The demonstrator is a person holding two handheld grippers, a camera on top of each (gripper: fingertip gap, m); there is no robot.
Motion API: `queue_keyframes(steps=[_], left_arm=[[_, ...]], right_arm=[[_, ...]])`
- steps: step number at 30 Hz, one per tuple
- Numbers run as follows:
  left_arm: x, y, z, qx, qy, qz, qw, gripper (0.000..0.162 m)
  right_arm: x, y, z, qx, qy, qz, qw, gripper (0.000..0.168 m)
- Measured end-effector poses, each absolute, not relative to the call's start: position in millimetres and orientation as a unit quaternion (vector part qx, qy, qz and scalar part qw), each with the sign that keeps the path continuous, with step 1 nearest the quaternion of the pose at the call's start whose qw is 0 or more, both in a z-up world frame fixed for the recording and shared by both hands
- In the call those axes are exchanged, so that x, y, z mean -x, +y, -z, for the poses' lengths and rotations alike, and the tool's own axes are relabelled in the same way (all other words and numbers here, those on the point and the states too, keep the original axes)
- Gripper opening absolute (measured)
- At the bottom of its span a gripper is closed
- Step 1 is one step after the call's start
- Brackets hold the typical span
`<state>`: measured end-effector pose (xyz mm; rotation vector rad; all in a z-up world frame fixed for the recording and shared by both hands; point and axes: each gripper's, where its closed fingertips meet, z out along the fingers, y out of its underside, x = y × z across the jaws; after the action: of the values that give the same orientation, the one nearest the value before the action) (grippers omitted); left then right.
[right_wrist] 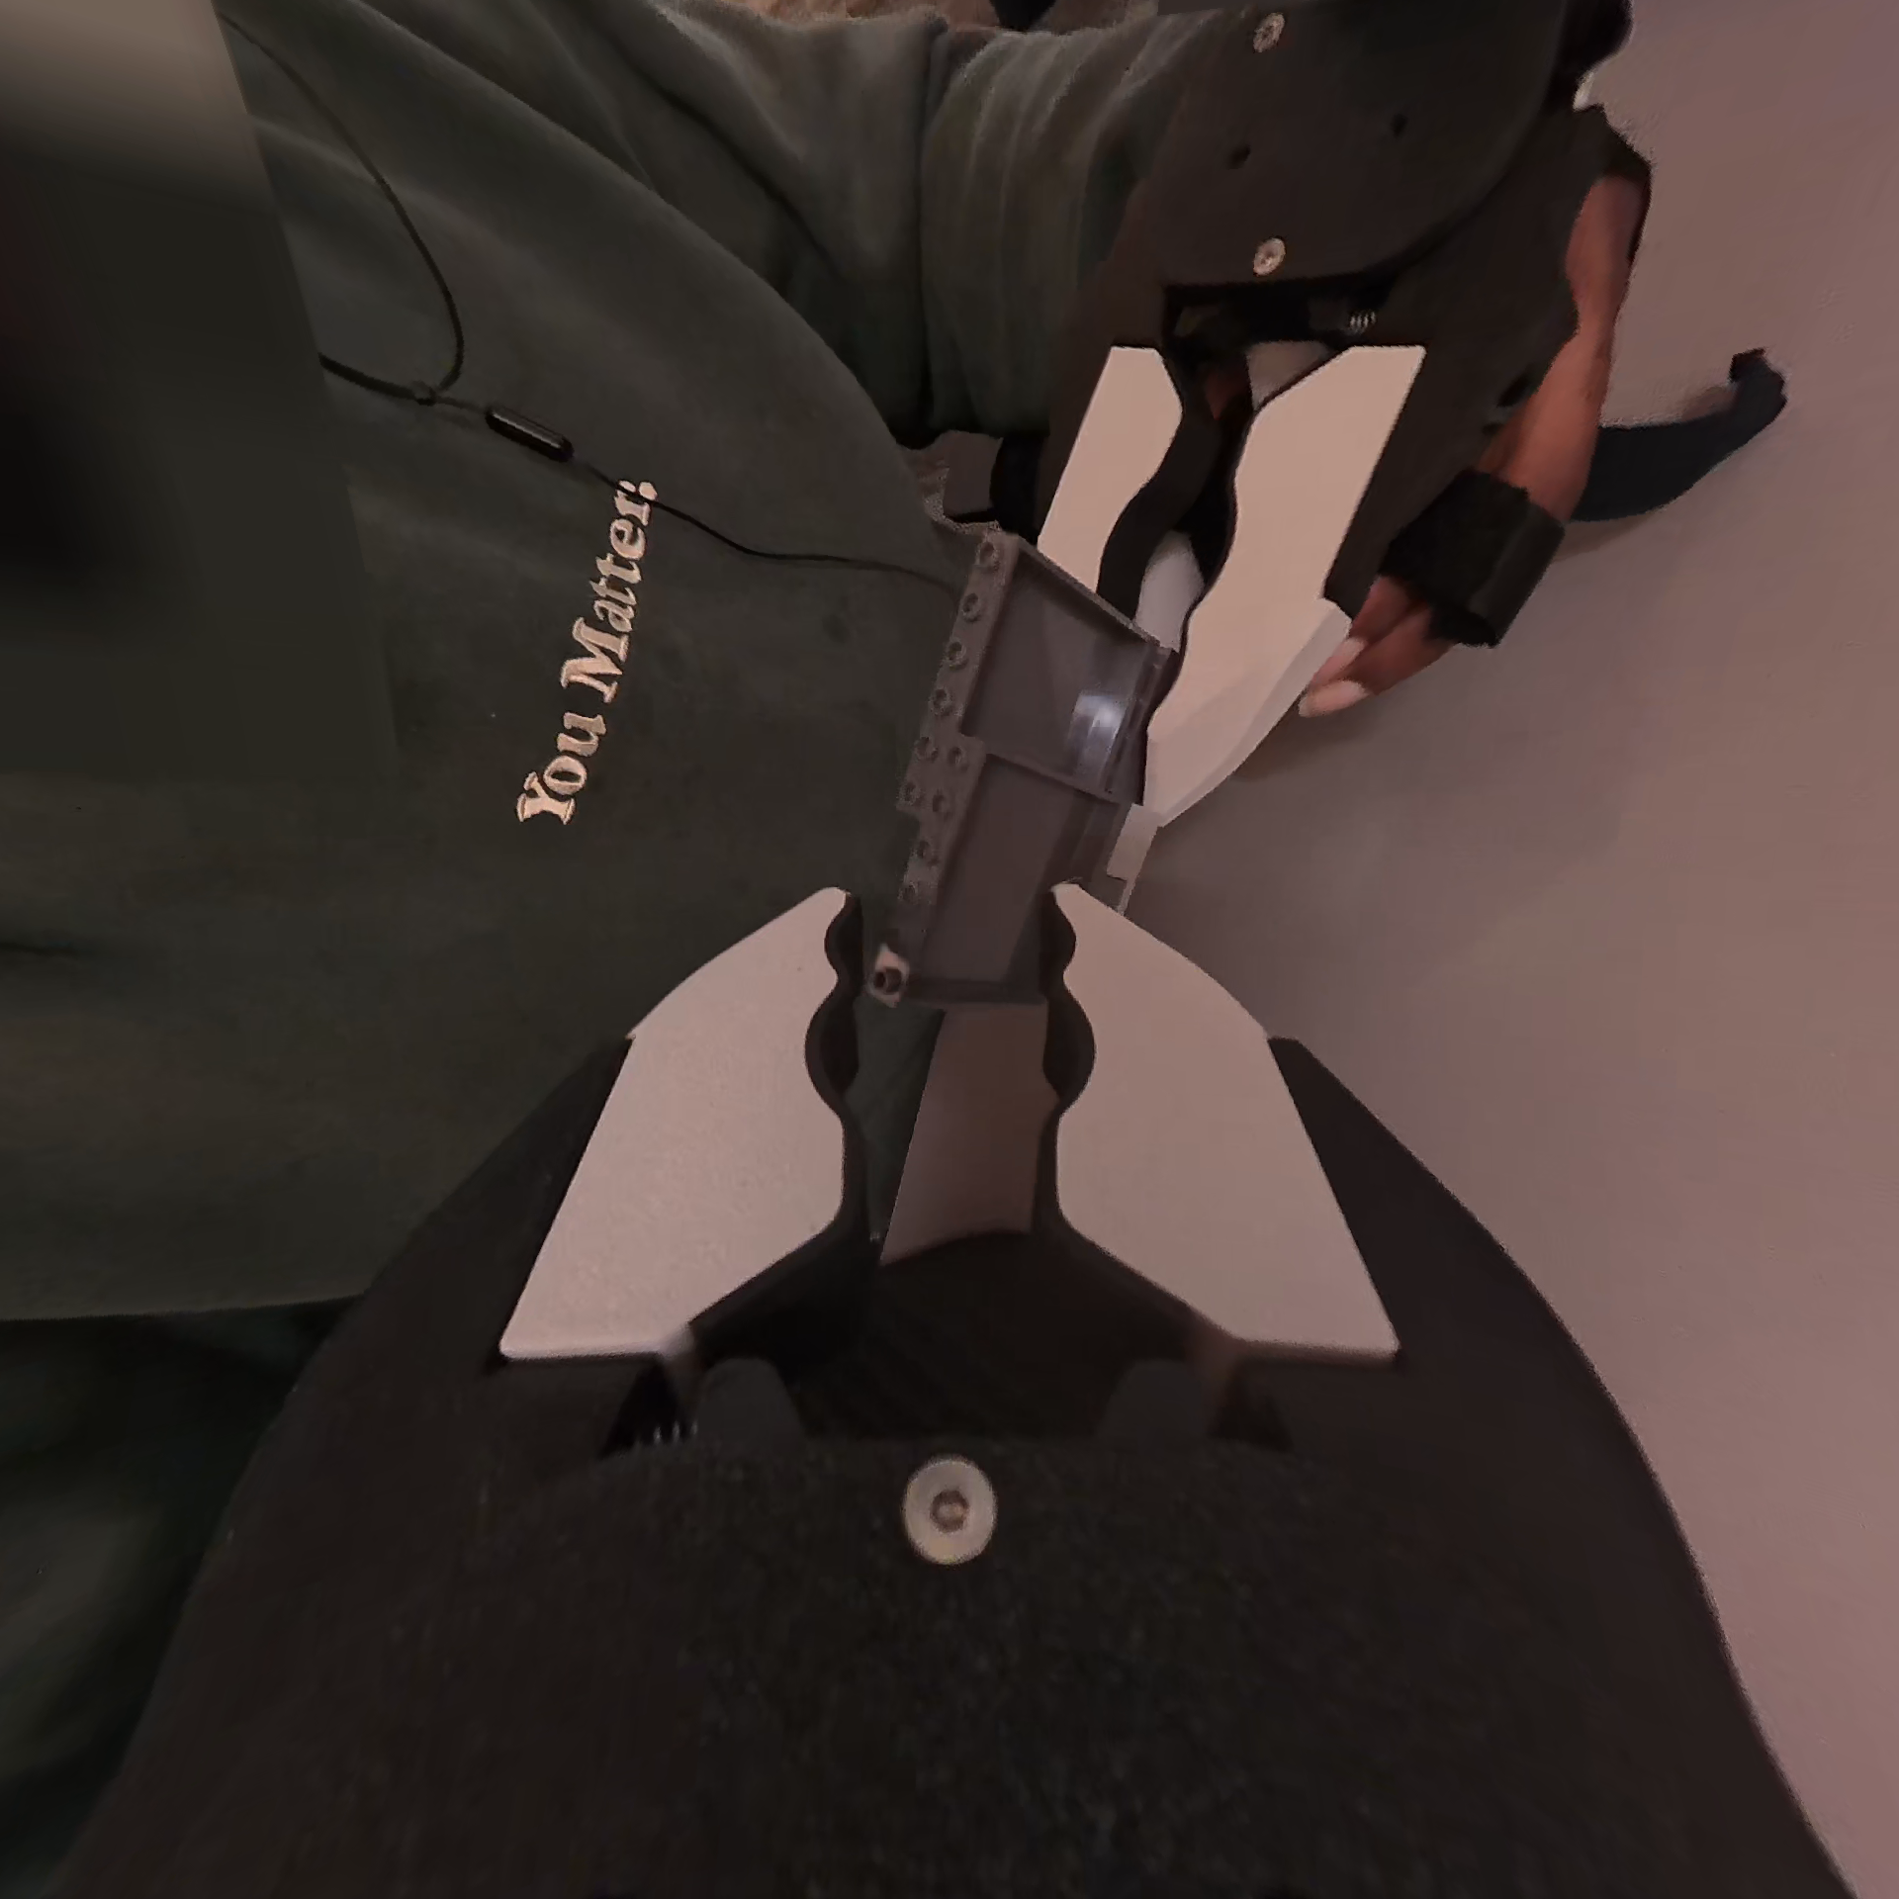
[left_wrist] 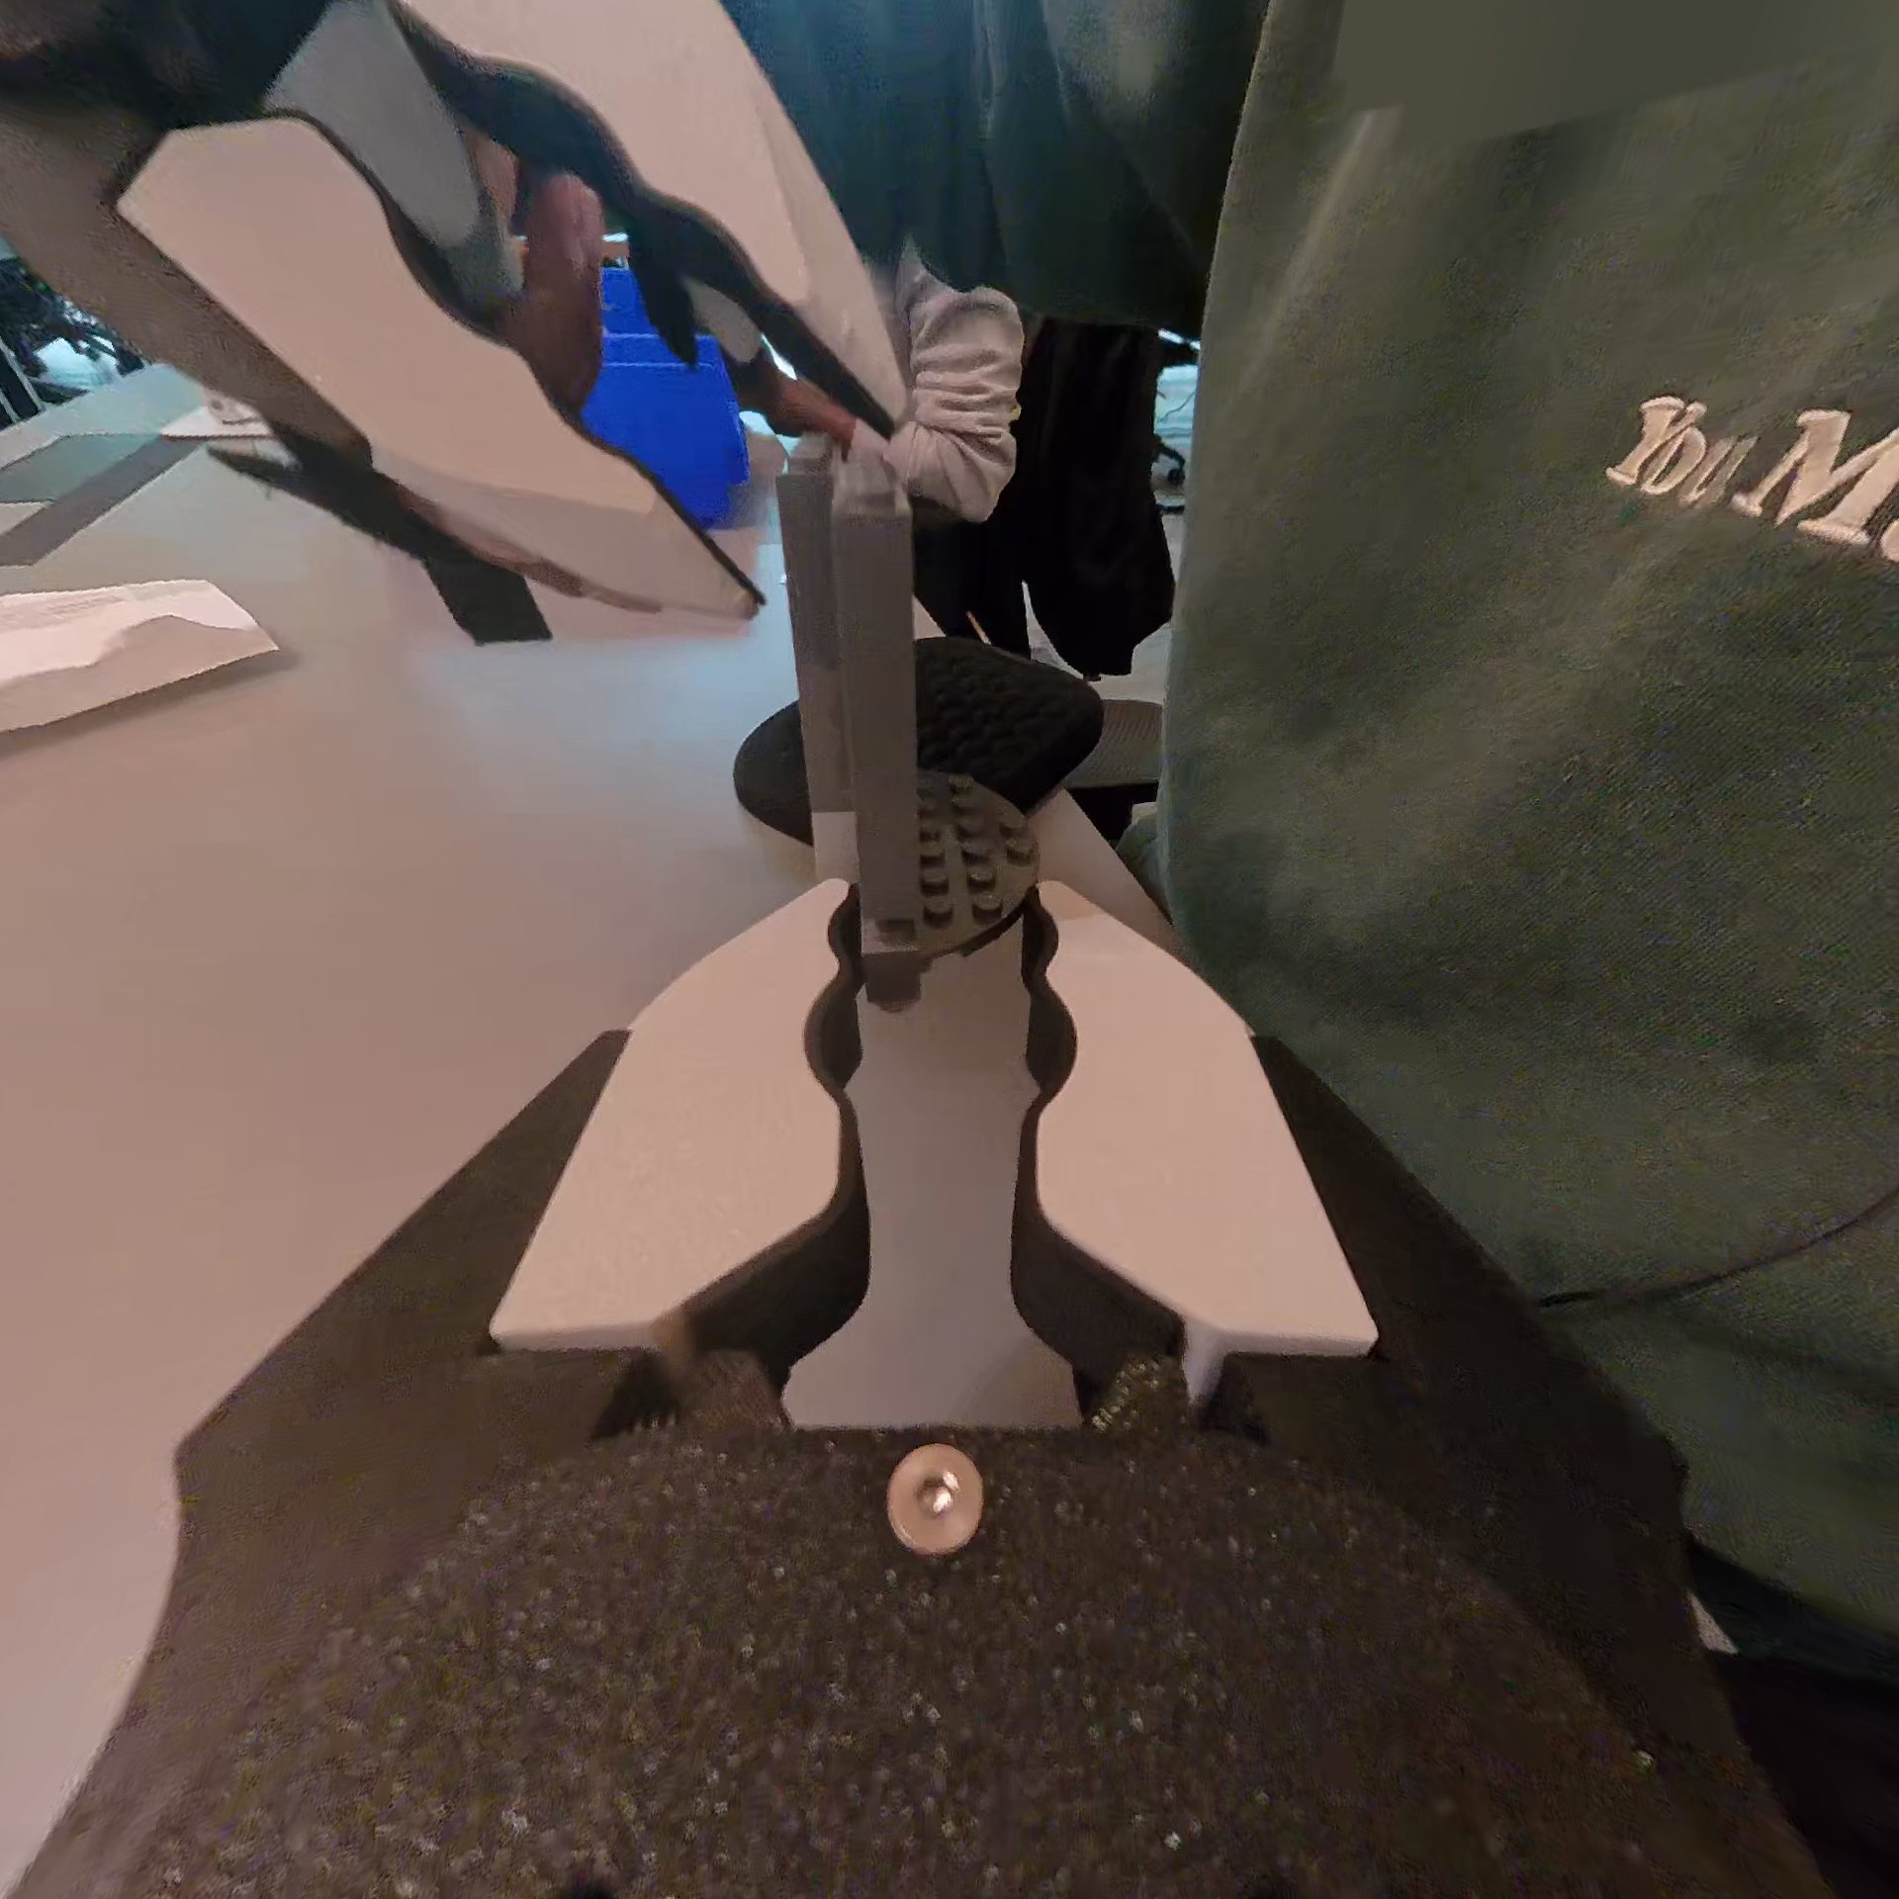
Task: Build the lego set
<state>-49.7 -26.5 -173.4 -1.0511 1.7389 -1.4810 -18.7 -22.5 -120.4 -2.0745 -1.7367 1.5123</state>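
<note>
A grey lego assembly [left_wrist: 858, 658] is held in the air between both grippers, above the white table [left_wrist: 308, 925]. In the left wrist view it stands as a tall grey column with a dark round studded plate [left_wrist: 976, 853] at its base. My left gripper [left_wrist: 937, 925] is shut on that base end. My right gripper [left_wrist: 822, 519] comes in from the upper left and is shut on the top end. In the right wrist view the assembly [right_wrist: 1007, 781] shows a studded edge and a clear part, held by my right gripper [right_wrist: 951, 925]; the left gripper [right_wrist: 1136, 709] holds its far end.
A person's dark green sweatshirt [left_wrist: 1541, 771] fills the right side close by. A blue bin [left_wrist: 668, 411] and a paper sheet [left_wrist: 103, 647] lie on the table at left. A black chair seat [left_wrist: 987, 709] is behind. A dark blue curved piece [right_wrist: 1685, 442] lies on the table.
</note>
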Motion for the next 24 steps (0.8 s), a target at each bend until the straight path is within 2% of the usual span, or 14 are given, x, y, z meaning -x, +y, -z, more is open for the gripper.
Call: queue_keyframes(steps=[5,7,11,12,19,24], left_arm=[[48,-25,165,0.4,0.628,0.598,0.298,0.029],[48,-25,162,0.399,0.62,0.606,0.297,0.028],[47,-24,163,0.405,0.619,0.603,0.299,0.028],[46,-23,164,0.407,0.621,0.599,0.299,0.029],[52,-6,168,0.431,0.626,0.563,0.325,0.029],[63,29,161,0.468,0.6,0.525,0.382,0.028]], right_arm=[[23,-14,117,0.692,-0.549,-0.467,0.046,0.031],[22,-9,125,0.704,-0.552,-0.442,0.057,0.026],[27,-8,135,0.707,-0.551,-0.435,0.086,0.001],[27,-8,138,0.708,-0.553,-0.43,0.089,0.0],[16,2,153,0.72,-0.574,-0.367,0.134,0.001],[8,0,194,0.69,-0.632,-0.241,0.259,0.024]])
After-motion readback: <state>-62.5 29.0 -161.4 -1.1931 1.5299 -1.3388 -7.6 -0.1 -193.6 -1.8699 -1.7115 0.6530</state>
